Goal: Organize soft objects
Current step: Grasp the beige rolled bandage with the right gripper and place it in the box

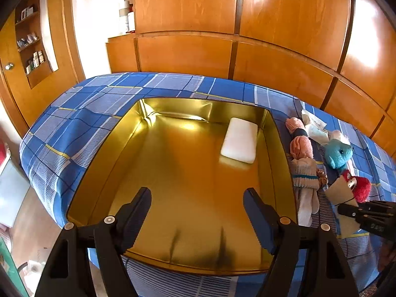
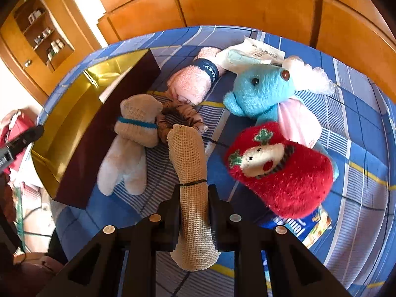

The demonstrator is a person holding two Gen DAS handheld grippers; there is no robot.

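Note:
A gold tin box (image 1: 282,148) stands open on the blue checked bed; a white foam block (image 1: 239,140) lies inside at the back right. My left gripper (image 1: 197,199) is open and empty above the box's near part. My right gripper (image 2: 193,193) is shut on a beige rolled mesh cloth (image 2: 188,153), held above the bed right of the box (image 2: 74,113). Around it lie a beige sock bundle (image 2: 133,133), a brown scrunchie (image 2: 184,113), a pink rolled towel (image 2: 195,81), a blue plush (image 2: 259,91) and a red plush (image 2: 284,170).
White paper packets (image 2: 250,52) lie behind the blue plush. A printed packet (image 2: 314,225) lies under the red plush. Wooden wardrobe panels (image 1: 222,24) stand behind the bed. A shelf niche (image 1: 29,39) is at the left. The floor (image 1: 32,210) lies left of the bed.

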